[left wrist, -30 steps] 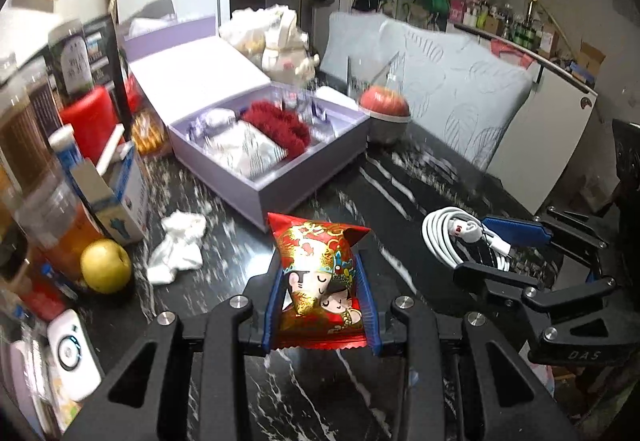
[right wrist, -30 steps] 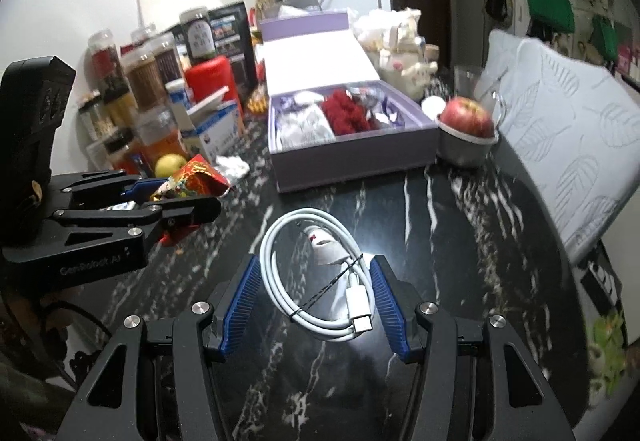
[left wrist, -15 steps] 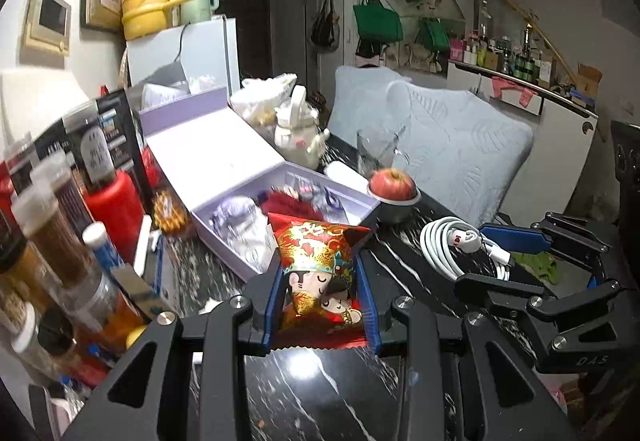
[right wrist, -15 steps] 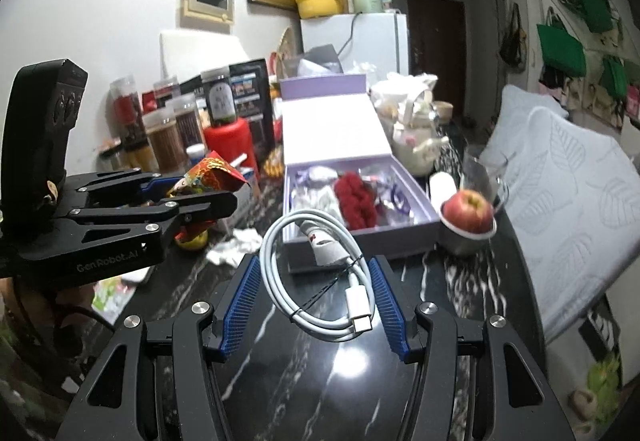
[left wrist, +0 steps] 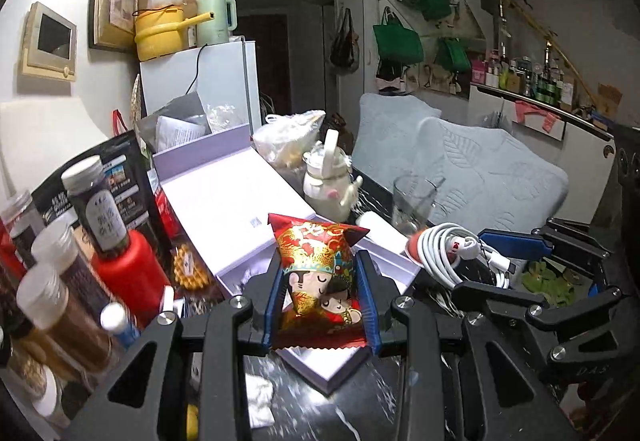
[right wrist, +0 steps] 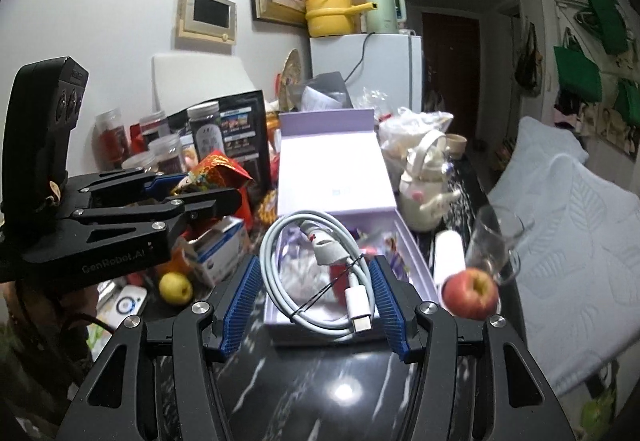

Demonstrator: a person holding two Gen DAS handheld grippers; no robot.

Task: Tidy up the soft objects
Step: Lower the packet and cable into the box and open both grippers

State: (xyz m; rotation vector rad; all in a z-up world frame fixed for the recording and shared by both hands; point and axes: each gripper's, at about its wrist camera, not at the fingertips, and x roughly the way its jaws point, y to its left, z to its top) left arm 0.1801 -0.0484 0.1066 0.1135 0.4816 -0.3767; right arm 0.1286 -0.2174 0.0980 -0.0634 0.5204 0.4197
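My left gripper (left wrist: 320,273) is shut on a red and gold snack packet (left wrist: 318,265) with a cartoon face, held in the air above the near end of the open lilac gift box (left wrist: 240,209). In the right wrist view the packet (right wrist: 216,171) shows at the left. My right gripper (right wrist: 316,281) is shut on a coiled white charging cable (right wrist: 312,273), held above the lilac box (right wrist: 332,177). The cable also shows in the left wrist view (left wrist: 444,253).
Jars and a red bottle (left wrist: 128,269) crowd the table's left side. A white teapot (right wrist: 424,193), a glass (right wrist: 496,241), an apple in a bowl (right wrist: 472,293) and a yellow fruit (right wrist: 176,287) stand around the box. A crumpled tissue (left wrist: 260,397) lies on the black marble table (right wrist: 340,393). Grey cushions (right wrist: 568,209) lie at the right.
Both grippers have risen and tilted up, each keeping its load. They have moved forward, so the box now lies right beneath them.
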